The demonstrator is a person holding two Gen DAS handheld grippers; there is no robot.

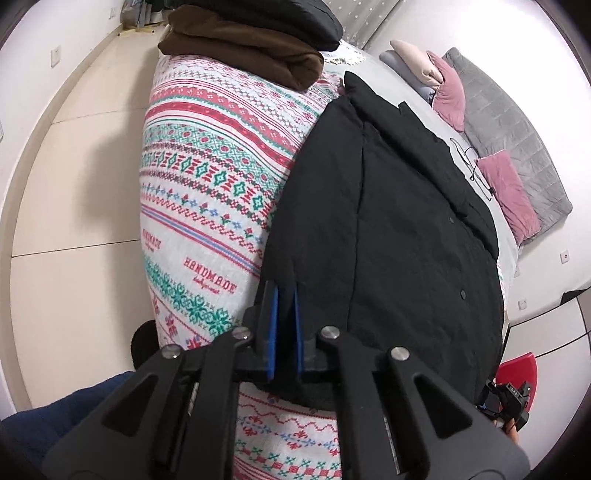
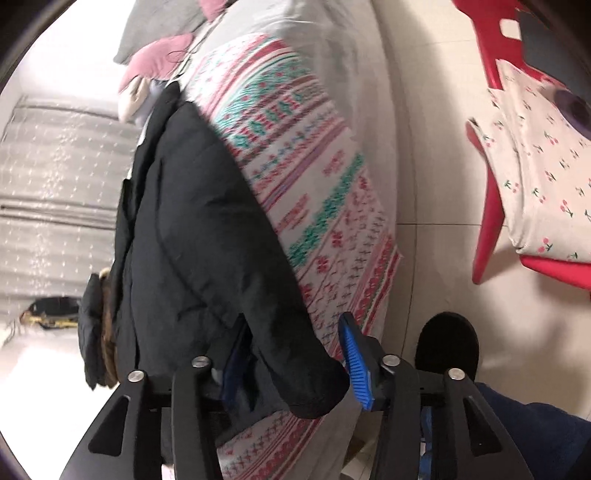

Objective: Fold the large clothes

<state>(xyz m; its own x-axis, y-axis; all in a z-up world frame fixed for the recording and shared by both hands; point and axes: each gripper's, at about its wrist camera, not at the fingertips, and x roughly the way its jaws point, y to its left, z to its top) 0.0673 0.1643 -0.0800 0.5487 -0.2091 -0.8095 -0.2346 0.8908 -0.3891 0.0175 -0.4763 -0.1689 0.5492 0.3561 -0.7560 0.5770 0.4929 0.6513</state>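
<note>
A large black coat (image 1: 388, 221) lies spread on the bed's patterned cover (image 1: 207, 166), its snap buttons showing. My left gripper (image 1: 283, 290) is shut on the coat's near left edge, with the blue pads pinching the cloth. In the right wrist view the same coat (image 2: 192, 221) runs away from me over the cover (image 2: 314, 184). My right gripper (image 2: 293, 325) stands open and wide, and the coat's near corner lies loosely between its blue pads (image 2: 356, 358); the left pad is partly hidden by the cloth.
A folded brown garment (image 1: 251, 51) with a black one (image 1: 280, 18) on top sits at the bed's far end. Pink pillows (image 1: 448, 92), a grey blanket (image 1: 509, 129) and a hanger (image 1: 476, 166) lie beyond the coat. A red chair (image 2: 491, 206) with a cherry-print cushion (image 2: 539, 166) stands on the tiled floor.
</note>
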